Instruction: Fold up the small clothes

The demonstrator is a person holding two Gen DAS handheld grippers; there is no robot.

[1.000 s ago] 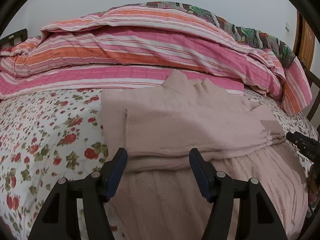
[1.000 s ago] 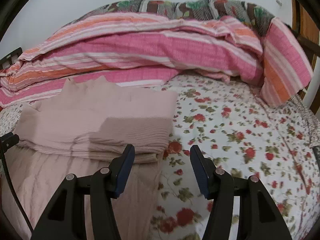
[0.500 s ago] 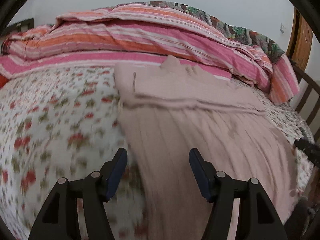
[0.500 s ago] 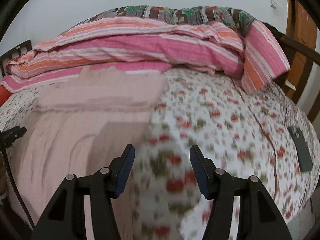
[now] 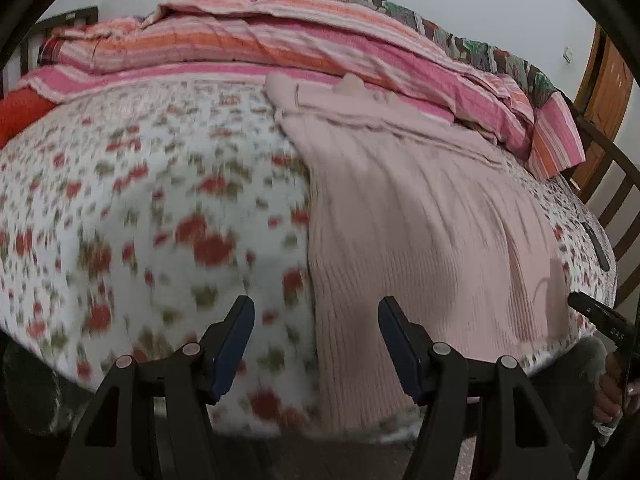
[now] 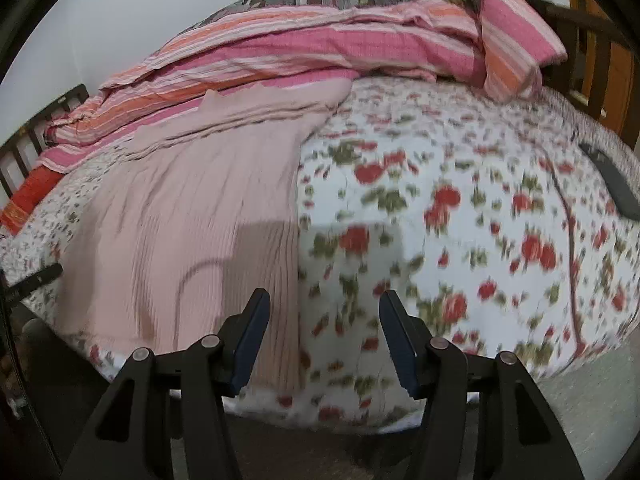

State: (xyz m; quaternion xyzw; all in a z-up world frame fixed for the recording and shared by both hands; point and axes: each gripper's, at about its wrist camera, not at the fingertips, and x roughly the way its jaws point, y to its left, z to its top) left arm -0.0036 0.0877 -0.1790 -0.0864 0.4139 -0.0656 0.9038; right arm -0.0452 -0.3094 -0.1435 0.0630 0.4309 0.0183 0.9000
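Note:
A pale pink ribbed knit garment (image 5: 420, 220) lies lengthwise on the floral bedsheet (image 5: 140, 208), its far end folded over near the striped quilt. It also shows in the right wrist view (image 6: 192, 216). My left gripper (image 5: 316, 340) is open and empty, above the garment's near left hem at the bed's front edge. My right gripper (image 6: 322, 332) is open and empty, above the garment's near right hem. The right gripper's tip (image 5: 600, 316) shows at the right edge of the left wrist view.
A pink and orange striped quilt (image 5: 300, 40) is piled along the far side of the bed. A dark phone (image 6: 616, 184) lies on the sheet at the right. A wooden chair (image 5: 616, 184) stands right of the bed. A red cloth (image 5: 20, 116) lies far left.
Both grippers have pulled back from the folded far part toward the near edge of the bed, still open and empty. The garment has not moved.

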